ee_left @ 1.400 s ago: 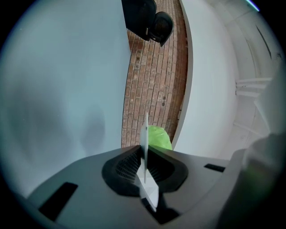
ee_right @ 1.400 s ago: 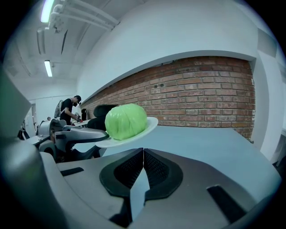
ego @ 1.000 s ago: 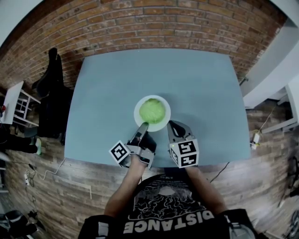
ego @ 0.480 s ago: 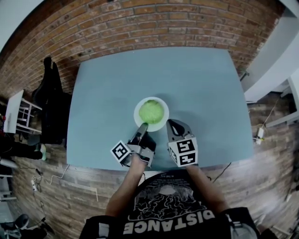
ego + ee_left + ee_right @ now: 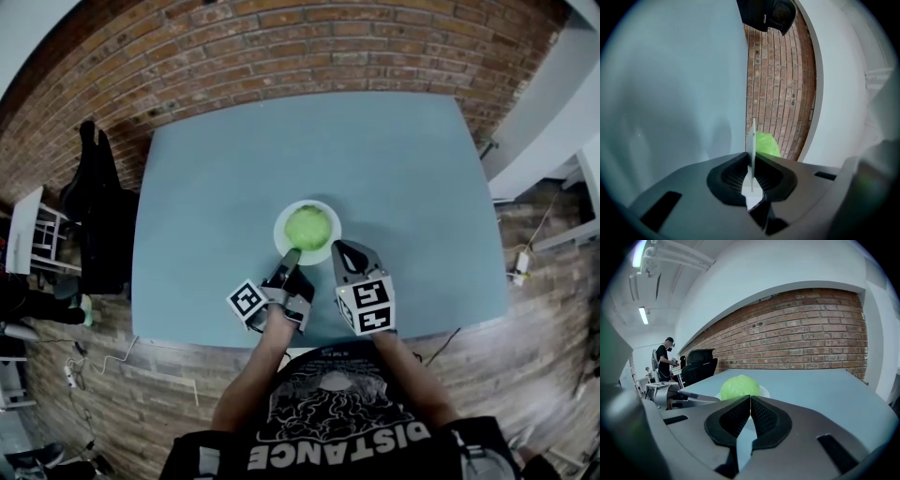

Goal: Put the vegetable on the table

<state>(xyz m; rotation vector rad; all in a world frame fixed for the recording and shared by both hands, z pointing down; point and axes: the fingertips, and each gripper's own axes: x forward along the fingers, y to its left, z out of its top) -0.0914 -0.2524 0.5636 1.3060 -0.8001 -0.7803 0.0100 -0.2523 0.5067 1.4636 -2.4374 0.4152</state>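
Observation:
A round green cabbage lies on a white plate near the front middle of the blue-grey table. My left gripper is shut on the plate's near rim, which shows edge-on as a thin white line between its jaws, with the cabbage just behind. My right gripper sits just right of the plate, shut with nothing in it. In its own view the right gripper has its pads touching, and the cabbage lies right ahead.
A black office chair stands off the table's left side on the brick-pattern floor. White furniture is at the right. A person stands far off at the left in the right gripper view. A brick wall lies beyond the table.
The left gripper has sunk a little with the plate and cabbage, which look slightly smaller in the head view. The right gripper has hardly shifted.

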